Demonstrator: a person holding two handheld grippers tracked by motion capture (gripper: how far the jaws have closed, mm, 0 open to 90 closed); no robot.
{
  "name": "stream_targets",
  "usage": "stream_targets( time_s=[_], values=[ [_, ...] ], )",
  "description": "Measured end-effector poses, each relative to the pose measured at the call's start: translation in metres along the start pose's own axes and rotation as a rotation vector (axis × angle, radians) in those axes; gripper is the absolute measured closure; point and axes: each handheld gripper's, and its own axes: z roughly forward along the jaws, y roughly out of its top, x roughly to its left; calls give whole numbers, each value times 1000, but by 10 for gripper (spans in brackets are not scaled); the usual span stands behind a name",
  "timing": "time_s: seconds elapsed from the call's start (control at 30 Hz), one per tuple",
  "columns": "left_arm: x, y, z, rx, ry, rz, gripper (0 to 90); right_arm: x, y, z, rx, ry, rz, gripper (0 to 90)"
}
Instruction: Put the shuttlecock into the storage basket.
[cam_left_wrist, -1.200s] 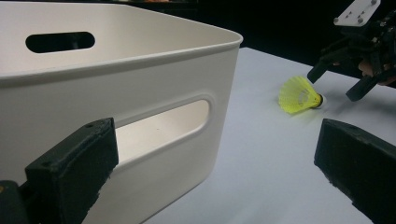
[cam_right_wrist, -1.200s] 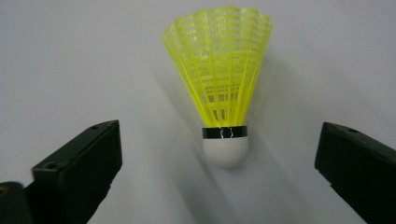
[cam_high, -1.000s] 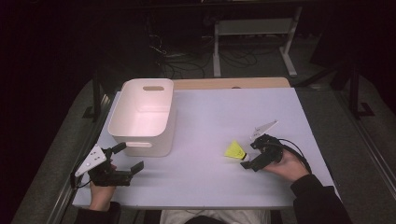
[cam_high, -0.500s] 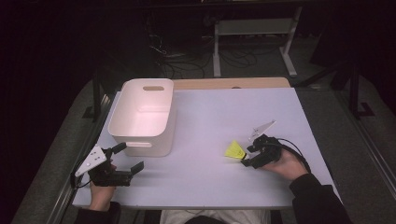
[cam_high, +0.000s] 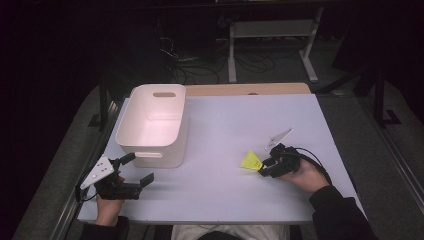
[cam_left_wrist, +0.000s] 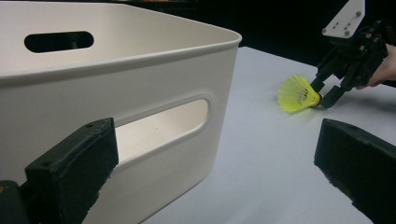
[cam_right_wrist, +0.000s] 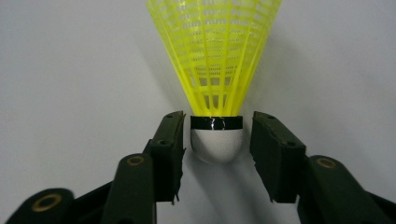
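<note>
While jaws have just been closing, right gripper (cam_right_wrist: 217, 149) brackets shuttlecock (cam_right_wrist: 215, 70) cork w/ gaps — not clamped.

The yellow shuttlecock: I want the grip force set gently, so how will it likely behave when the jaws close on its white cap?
The shuttlecock is probably very light: its skirt is open mesh. The rounded cap could slip or squirt forward from the right gripper, whose jaws have just been closing with small gaps left. Lying on the table, it may roll in an arc.
</note>
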Motion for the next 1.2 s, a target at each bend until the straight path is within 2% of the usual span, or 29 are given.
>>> stream_targets(
  time_s=[0.1, 0.5, 1.2],
  values=[
    [0, 0, 0, 1, 0, 0, 0, -1, 0, 0, -3, 9, 2, 622],
    [0, 0, 0, 0, -2, 1, 0, 0, 2, -6, -15, 4, 2, 632],
    [0, 0, -1, 2, -1, 2, 0, -1, 16, -35, -69, -1, -6, 633]
  ],
)
